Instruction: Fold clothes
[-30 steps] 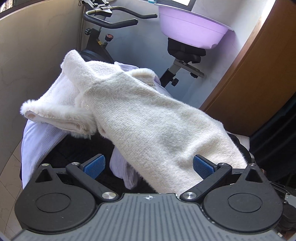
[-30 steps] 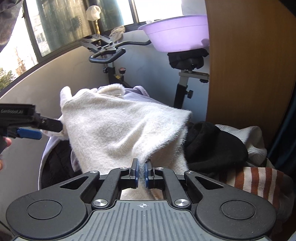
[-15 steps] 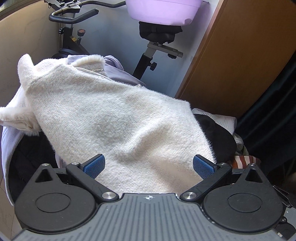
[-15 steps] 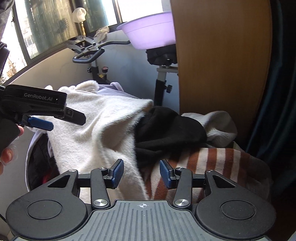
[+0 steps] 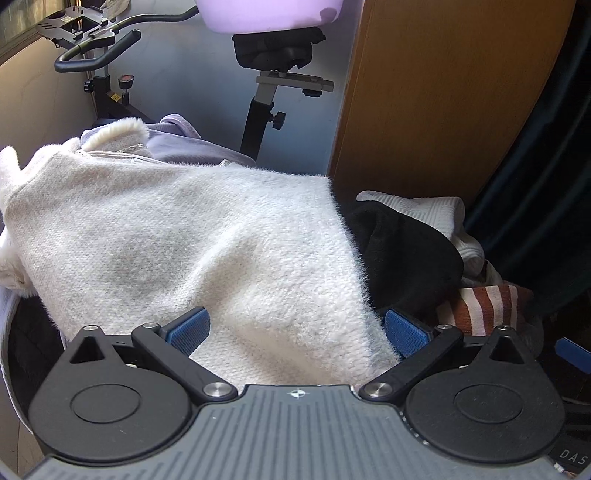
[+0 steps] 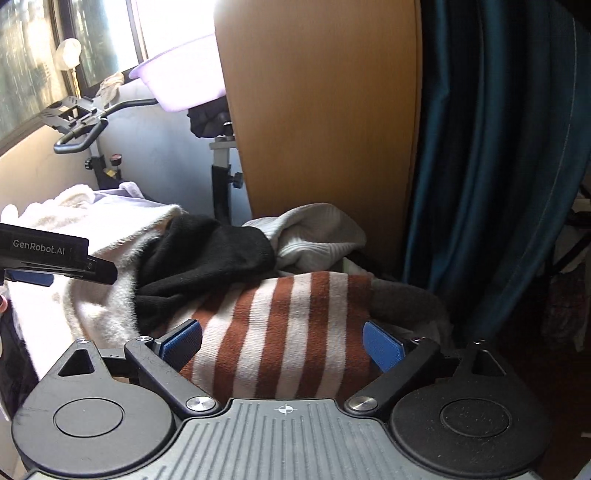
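Cream sweater: I see the fuzzy cream-white knit sweater (image 5: 192, 243) draped over the heap, its near hem running between and under the spread fingers of my left gripper (image 5: 297, 330).
Striped garment: the brown-and-white striped knit garment (image 6: 280, 325) lies directly ahead of my right gripper (image 6: 282, 345), filling the gap between its blue pads.
Black garment: a black fleece piece (image 6: 210, 251) sits between the sweater and the striped garment, resting partly on both.
White ribbed knit: a white ribbed knit garment (image 6: 314, 236) lies behind the black one, against the tall wooden panel (image 6: 321, 103).
Left view only: here I get the sweater's collar end, lying on a pale lilac garment (image 5: 184, 147), and the exercise bike's saddle post (image 5: 258, 122) under the lilac plastic basin (image 5: 266, 14).
Right view only: here I get the dark blue curtain (image 6: 498, 147), the window, and the left gripper from the side as a black bar lettered GenRobot.AI above the sweater.
Left fingers: spread wide, gripping nothing; the sweater's fuzz sits right against the inner side of the right-hand pad (image 5: 406, 332), though I cannot tell whether the fabric presses on it.
Right fingers: spread wide, gripping nothing; the striped fabric looks close to both pads, but I cannot tell if it touches them.
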